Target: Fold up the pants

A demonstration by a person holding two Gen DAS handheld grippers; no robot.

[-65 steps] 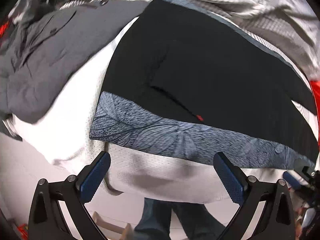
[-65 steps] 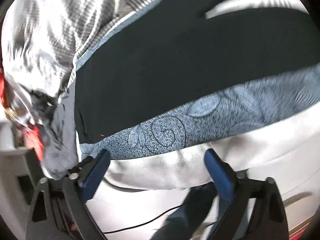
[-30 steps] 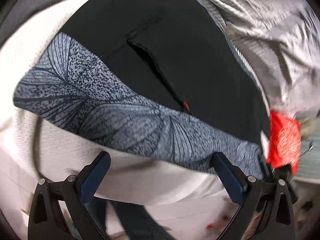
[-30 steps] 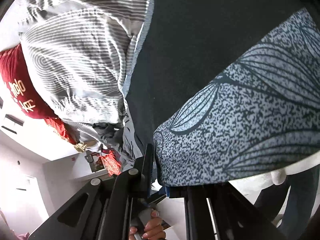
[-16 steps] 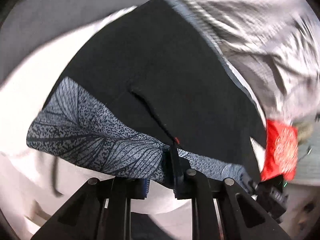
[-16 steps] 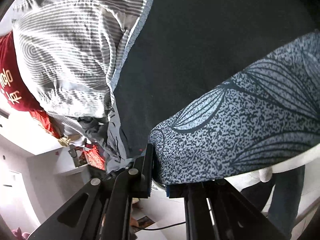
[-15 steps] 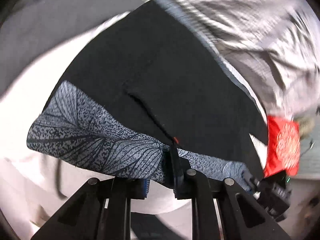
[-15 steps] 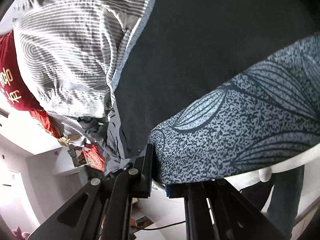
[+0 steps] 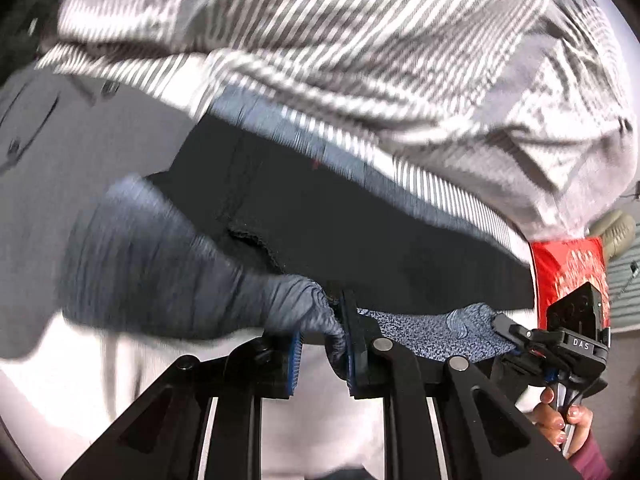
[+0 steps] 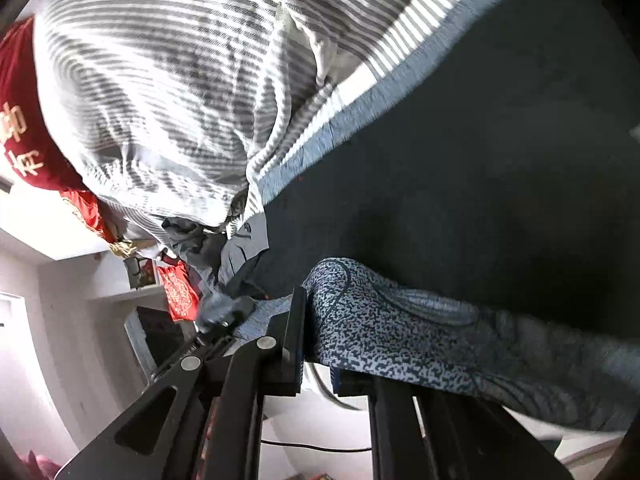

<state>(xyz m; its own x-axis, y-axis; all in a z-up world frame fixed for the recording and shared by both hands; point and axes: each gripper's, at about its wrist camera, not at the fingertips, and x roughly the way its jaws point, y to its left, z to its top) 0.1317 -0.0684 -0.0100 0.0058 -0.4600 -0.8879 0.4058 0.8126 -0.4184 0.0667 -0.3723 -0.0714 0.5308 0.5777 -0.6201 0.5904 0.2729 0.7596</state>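
Two grippers, left gripper (image 9: 320,354) and right gripper (image 10: 316,368), each clamped on one pair of pants (image 9: 360,240) beside one striped blanket (image 9: 360,40).

White "DAS" stands on the right tongs (image 9: 516,340).

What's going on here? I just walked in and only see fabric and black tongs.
A person is folding a pair of black pants on a bed, with handheld tongs in each hand. The left tongs are shut on the grey patterned band along the near edge of the pants, and the right tongs are shut on the same band further along. The band is lifted off the white sheet, towards the striped bedding behind. The fold is not yet laid down.
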